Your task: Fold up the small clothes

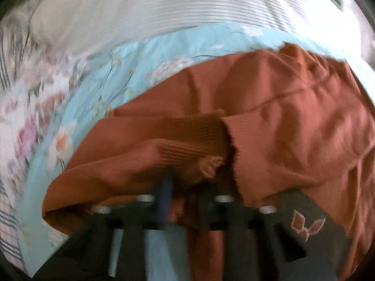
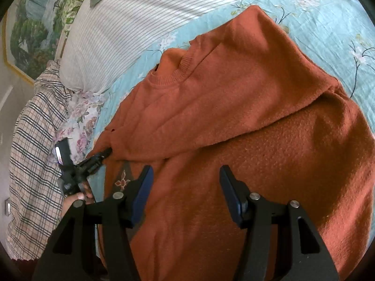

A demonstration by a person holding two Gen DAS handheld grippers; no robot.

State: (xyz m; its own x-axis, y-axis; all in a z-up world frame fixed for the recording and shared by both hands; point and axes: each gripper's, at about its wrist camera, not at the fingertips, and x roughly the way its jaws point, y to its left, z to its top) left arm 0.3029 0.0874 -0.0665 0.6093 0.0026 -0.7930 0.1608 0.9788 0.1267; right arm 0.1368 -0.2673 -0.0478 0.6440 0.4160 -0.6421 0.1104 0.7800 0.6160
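Bed (image 2: 328, 11), blue floral sheet, carrying the orange sweater (image 2: 234, 117), sleeve already laid across its body. Left tongs (image 2: 106, 151), at 9 o'clock, pinch the sweater's side edge; right tongs (image 2: 186, 192) hover spread above. Step: side fold. Next, probably: carry the edge inward.

The rust-orange sweater (image 2: 234, 117) covers most of the light-blue floral bedsheet (image 2: 328, 23); bare sheet shows to the right of the garment and in a strip between its collar and the striped pillow (image 2: 112, 37), which bounds the far side. A plaid cloth (image 2: 32, 135) and a floral fabric (image 2: 82, 119) crowd the left edge. The left gripper (image 2: 106, 152), clamped on the sweater's left edge, occupies that corner. The right gripper (image 2: 186, 194), fingers spread, hovers over the sweater's middle.
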